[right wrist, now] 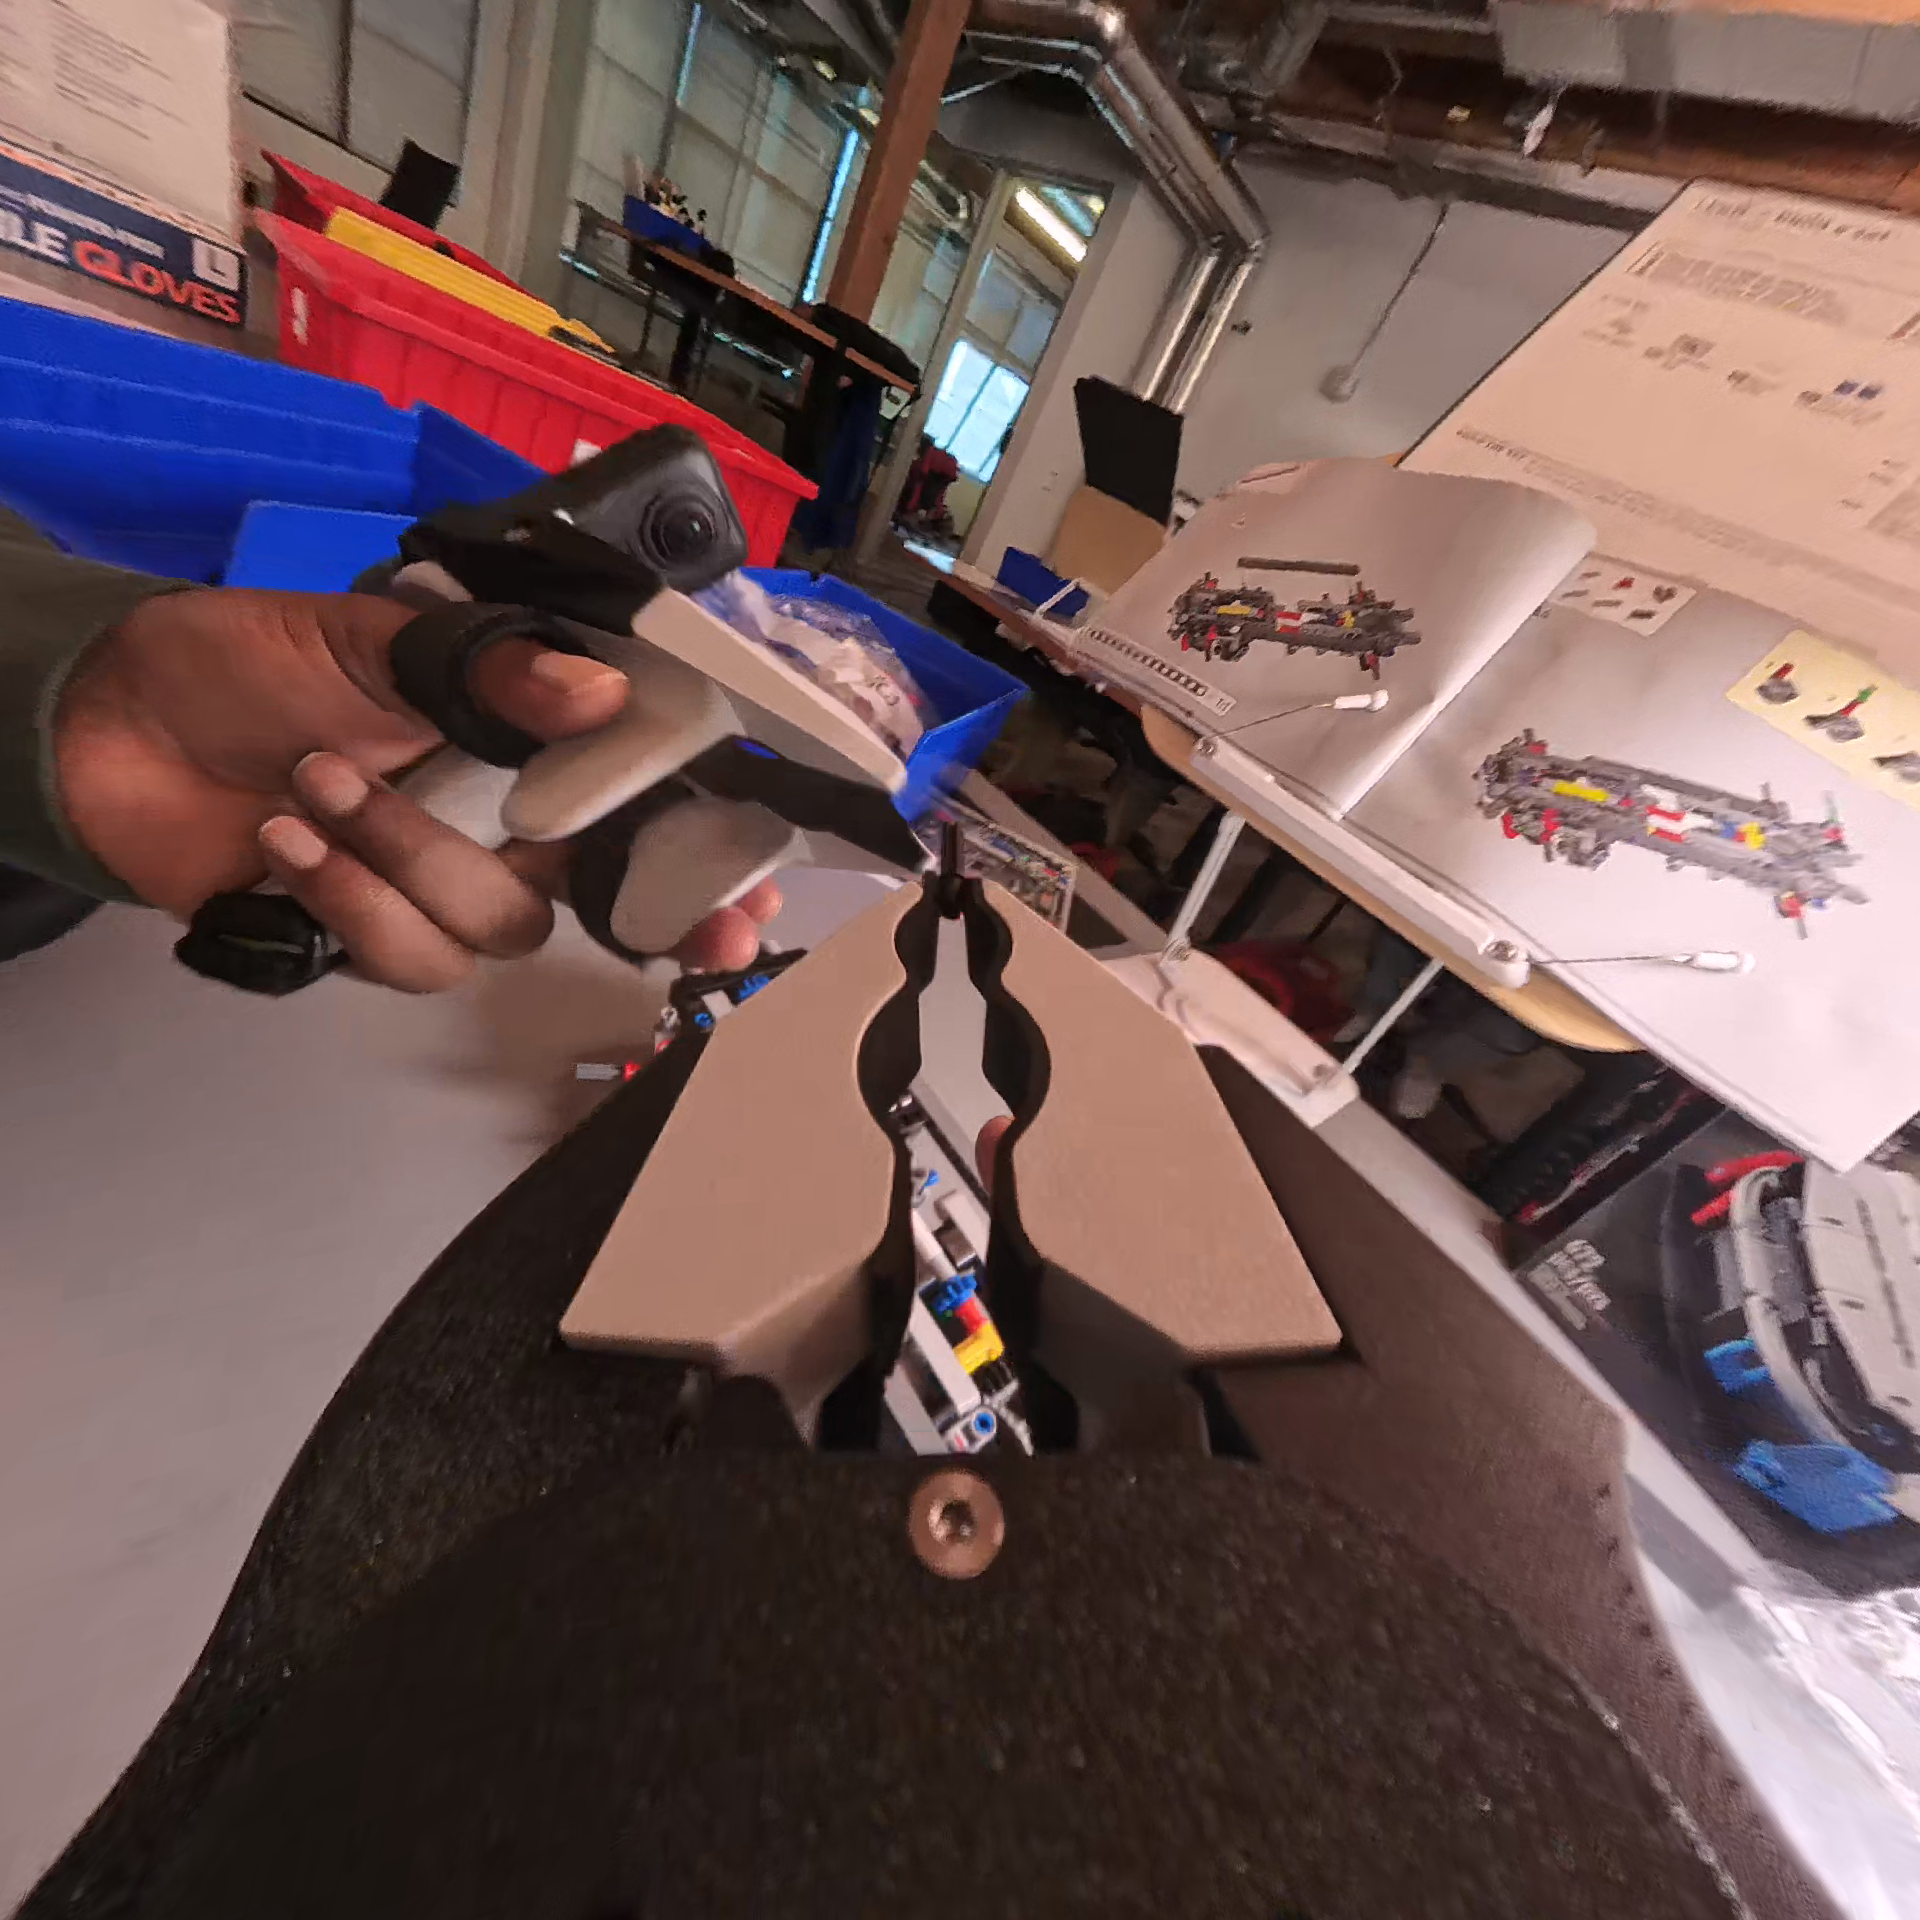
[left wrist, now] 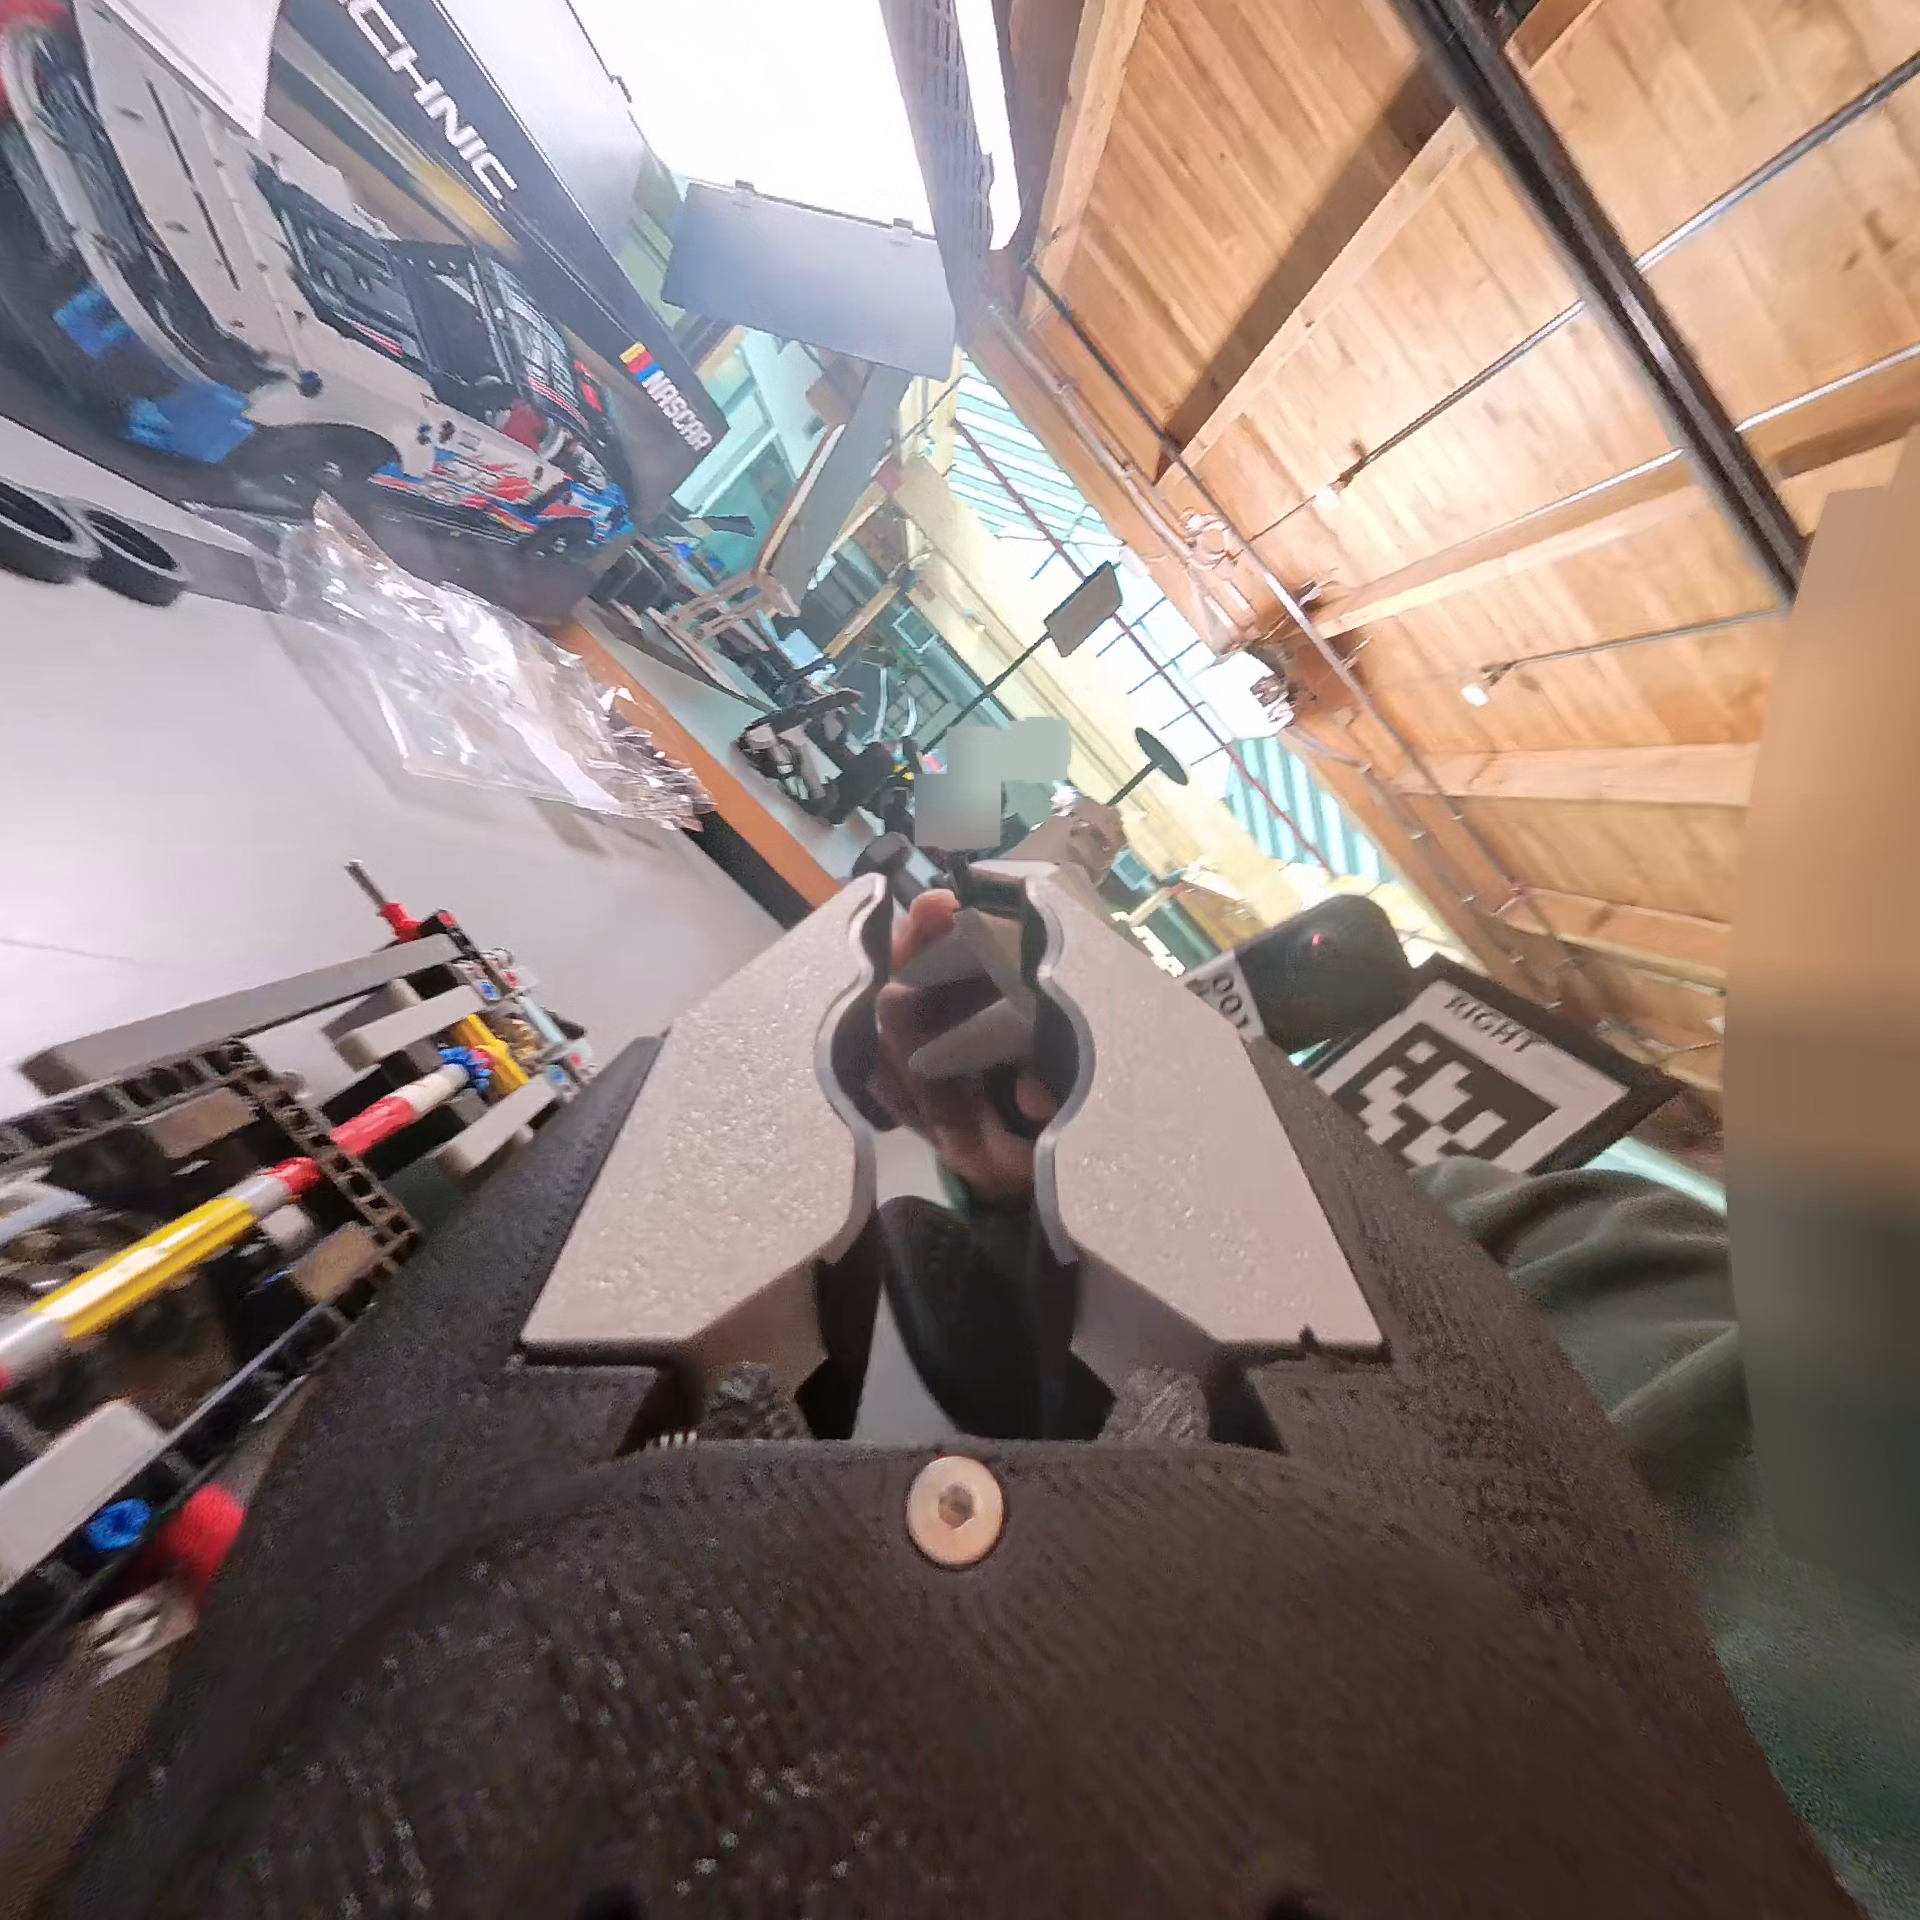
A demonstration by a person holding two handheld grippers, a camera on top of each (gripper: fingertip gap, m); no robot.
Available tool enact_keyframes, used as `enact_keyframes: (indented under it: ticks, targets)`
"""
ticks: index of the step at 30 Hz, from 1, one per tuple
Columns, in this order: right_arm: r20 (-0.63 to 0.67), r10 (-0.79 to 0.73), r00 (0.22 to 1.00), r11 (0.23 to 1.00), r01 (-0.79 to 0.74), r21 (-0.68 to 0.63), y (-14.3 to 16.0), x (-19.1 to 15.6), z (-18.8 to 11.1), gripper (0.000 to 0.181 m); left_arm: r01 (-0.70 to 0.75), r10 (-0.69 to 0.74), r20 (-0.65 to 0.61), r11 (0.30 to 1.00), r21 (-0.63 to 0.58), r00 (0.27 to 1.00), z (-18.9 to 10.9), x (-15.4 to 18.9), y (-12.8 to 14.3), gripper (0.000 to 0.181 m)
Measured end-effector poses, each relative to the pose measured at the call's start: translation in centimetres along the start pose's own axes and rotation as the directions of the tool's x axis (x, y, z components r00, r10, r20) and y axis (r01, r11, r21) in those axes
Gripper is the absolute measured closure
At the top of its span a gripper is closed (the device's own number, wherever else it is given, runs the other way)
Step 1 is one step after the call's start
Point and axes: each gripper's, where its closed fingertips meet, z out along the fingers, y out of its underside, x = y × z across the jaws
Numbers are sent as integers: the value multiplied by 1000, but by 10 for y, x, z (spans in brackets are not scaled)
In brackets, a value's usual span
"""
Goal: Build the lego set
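My left gripper is nearly shut, its grey fingertips pinching a small black Lego piece held up in the air. My right gripper is shut on a thin black pin that meets the tip of the left gripper, which a hand holds. The right gripper's camera and its tag show behind the left fingers. The partly built Lego chassis lies on the white table at left, and it also shows through the right gripper's gap.
An open instruction booklet stands on a holder at right. The set's box stands at the table's back, and it also shows in the right wrist view. Clear plastic bags lie near it. Blue bins and red bins stand at left. Only a small space, under 4 cm, lies between the two pairs of fingers.
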Motion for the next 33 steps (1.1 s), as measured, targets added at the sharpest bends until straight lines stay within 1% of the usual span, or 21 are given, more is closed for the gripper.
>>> enact_keyframes:
  ticks: [1,3,5,7,9,11,14,17,23,27,33]
  targets:
    - [25,27,999,999,-27,-29,6,5,-2,180,-44,44,26,999,-8,999,-5,-2,-1,153]
    - [50,81,995,989,-74,-128,25,24,-9,179,-146,148,92,989,-24,985,-17,-8,-7,146]
    - [96,149,984,953,-117,-281,55,42,-23,180,-261,265,165,964,-47,950,-36,-12,-16,144]
    - [114,210,971,890,-141,-433,95,58,-43,180,-375,382,252,924,-77,889,-59,-19,-24,145]
    - [121,237,964,837,-139,-529,132,70,-63,180,-469,480,343,875,-119,808,-85,-28,-31,145]
    - [137,293,946,765,-146,-627,167,71,-83,180,-527,542,416,834,-163,730,-110,-39,-33,146]
    - [159,337,928,724,-147,-674,197,65,-95,179,-573,608,484,784,-239,630,-138,-54,-30,145]
    - [183,337,924,711,-122,-692,208,64,-96,179,-616,673,503,726,-306,543,-148,-63,-28,146]
    - [213,340,916,668,-76,-740,219,68,-91,179,-694,777,467,608,-385,422,-144,-59,-28,147]
    - [238,332,913,644,-35,-764,221,68,-90,178,-699,799,453,582,-415,396,-148,-60,-23,147]
    - [255,339,906,616,-9,-788,223,67,-91,174,-701,793,460,587,-405,398,-151,-58,-26,147]
